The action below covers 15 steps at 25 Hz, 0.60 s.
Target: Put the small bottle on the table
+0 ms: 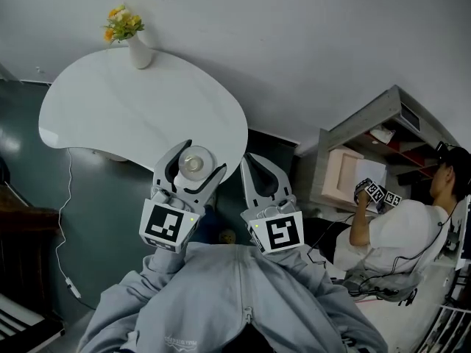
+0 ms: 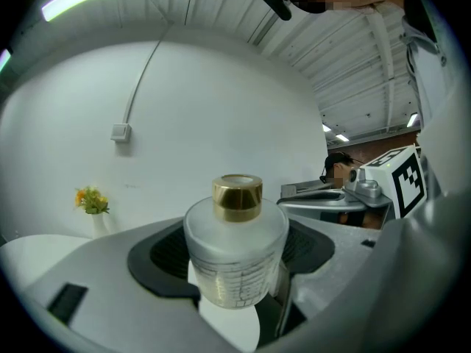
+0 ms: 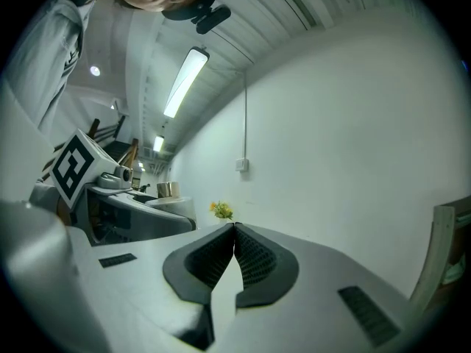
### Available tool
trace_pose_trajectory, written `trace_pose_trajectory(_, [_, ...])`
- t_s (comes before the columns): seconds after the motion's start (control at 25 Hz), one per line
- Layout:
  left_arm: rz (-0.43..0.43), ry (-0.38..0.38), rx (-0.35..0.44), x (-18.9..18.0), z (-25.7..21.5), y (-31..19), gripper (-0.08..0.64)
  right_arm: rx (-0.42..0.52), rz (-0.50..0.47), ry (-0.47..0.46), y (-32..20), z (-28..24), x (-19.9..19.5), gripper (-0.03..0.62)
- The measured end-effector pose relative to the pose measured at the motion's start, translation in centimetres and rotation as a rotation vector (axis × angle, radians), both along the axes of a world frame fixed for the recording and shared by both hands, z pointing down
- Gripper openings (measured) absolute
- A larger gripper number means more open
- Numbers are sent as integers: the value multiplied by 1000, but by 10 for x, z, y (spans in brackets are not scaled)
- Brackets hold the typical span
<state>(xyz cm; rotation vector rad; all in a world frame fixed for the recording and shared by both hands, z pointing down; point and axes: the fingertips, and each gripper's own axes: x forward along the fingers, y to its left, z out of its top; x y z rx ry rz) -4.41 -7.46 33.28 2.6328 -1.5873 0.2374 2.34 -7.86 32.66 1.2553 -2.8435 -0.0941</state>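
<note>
Left gripper clamps small bottle; vase holds yellow flowers, on table.

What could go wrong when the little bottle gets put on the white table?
The small bottle looks smooth and round, and the left gripper holds it only by its sides, so it might slip. In the head view it hangs by the near edge of the table. Set down right there, it could tip off.

Grippers level, side by side.
Left gripper clamps the small bottle; right gripper jaws meet, empty.
</note>
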Motion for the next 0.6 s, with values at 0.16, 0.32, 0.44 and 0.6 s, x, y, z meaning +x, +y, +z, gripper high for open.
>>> trace_pose_trajectory(0.16, [26, 8, 31, -13, 2, -44, 337, -4, 27, 2, -39, 4, -14, 26])
trace_pose_trajectory(0.32, [61, 5, 61, -25, 2, -86, 337, -11, 62, 2, -77, 9, -25, 26])
trace_pose_trajectory(0.44, [100, -18, 61, -31, 9, -112, 337, -22, 94, 1, -102, 15, -31, 26])
trace_pose_trajectory(0.6, [154, -16, 48, -35, 19, -139, 337, -32, 138, 8, -127, 23, -38, 26])
